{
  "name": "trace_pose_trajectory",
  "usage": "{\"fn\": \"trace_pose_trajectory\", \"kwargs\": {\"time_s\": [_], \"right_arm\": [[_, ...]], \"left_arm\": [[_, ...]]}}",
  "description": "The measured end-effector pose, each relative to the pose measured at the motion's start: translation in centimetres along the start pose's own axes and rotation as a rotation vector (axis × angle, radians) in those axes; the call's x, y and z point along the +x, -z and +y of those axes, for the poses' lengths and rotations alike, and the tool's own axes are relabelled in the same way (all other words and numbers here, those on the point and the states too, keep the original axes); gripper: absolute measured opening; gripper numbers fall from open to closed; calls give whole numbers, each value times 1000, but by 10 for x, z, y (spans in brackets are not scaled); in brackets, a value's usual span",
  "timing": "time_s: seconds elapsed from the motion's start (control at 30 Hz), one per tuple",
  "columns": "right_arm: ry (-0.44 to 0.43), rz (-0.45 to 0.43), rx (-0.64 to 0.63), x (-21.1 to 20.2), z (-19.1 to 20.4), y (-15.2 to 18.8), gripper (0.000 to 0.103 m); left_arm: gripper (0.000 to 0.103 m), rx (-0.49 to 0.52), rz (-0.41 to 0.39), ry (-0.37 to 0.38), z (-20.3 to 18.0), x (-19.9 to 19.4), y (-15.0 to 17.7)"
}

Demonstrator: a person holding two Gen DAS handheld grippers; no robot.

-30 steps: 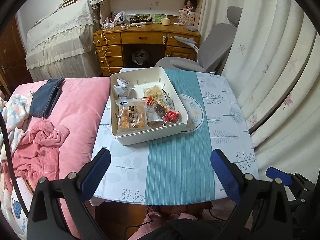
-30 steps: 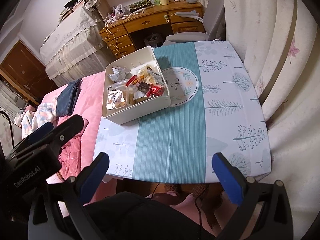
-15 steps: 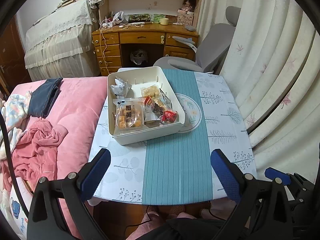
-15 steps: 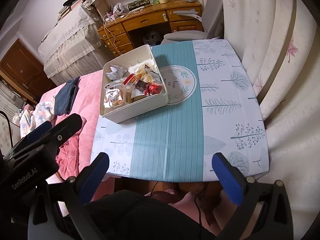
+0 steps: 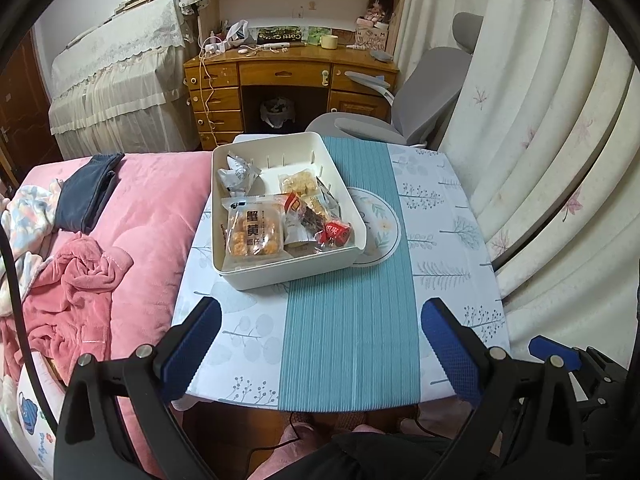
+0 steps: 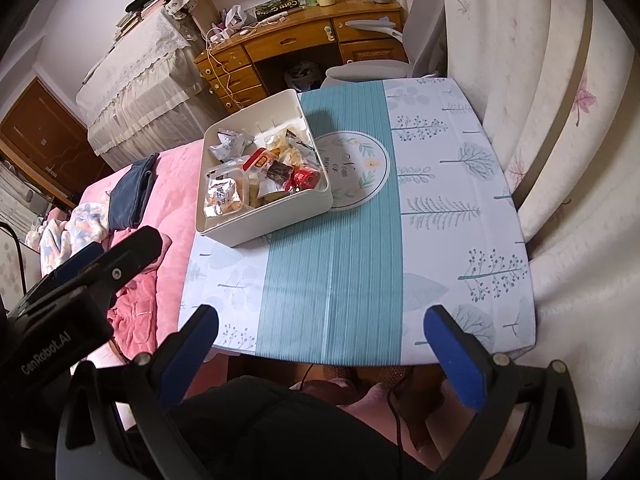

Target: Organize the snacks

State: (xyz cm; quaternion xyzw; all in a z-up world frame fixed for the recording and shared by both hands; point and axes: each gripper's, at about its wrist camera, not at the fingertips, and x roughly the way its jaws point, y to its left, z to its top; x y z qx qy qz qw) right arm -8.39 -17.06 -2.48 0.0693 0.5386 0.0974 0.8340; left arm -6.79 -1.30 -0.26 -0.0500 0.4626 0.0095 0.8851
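My left gripper (image 5: 320, 344) hangs spread wide and empty above the near edge of the table, and my right gripper (image 6: 320, 344) is equally wide apart with nothing between its blue pads. Over the last second both have pulled back and up a little: the table looks smaller and further off in each wrist view than it did. I read that as backing away from a box already loaded, so the sorting looks close to finished, or I am pausing before the next reach.

The cream rectangular plastic box (image 5: 292, 270) sits on the far left part of the tablecloth-covered table (image 5: 440, 280), one corner overlapping a round floral placemat (image 5: 380, 228). Inside lie the snacks: a large clear packet of orange crackers (image 5: 254, 232) at the near left, a crumpled silver wrapper (image 5: 236, 174) at the far left, a small red wrapped sweet (image 5: 336, 234) at the near right.

No loose snacks show on the teal striped runner (image 5: 352, 320). Left of the table is a bed with a pink quilt (image 5: 152, 208); beyond it a grey office chair (image 5: 420, 100) and a wooden desk (image 5: 288, 76). Nothing blocks the path to the box.
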Motion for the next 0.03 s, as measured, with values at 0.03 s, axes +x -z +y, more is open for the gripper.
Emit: {"fn": "trace_pose_trajectory", "kwargs": {"time_s": [0.03], "right_arm": [[0,-1,-2,0,-1,-1,103]], "left_arm": [[100,-2,-4,0,-1,0,-1]]}}
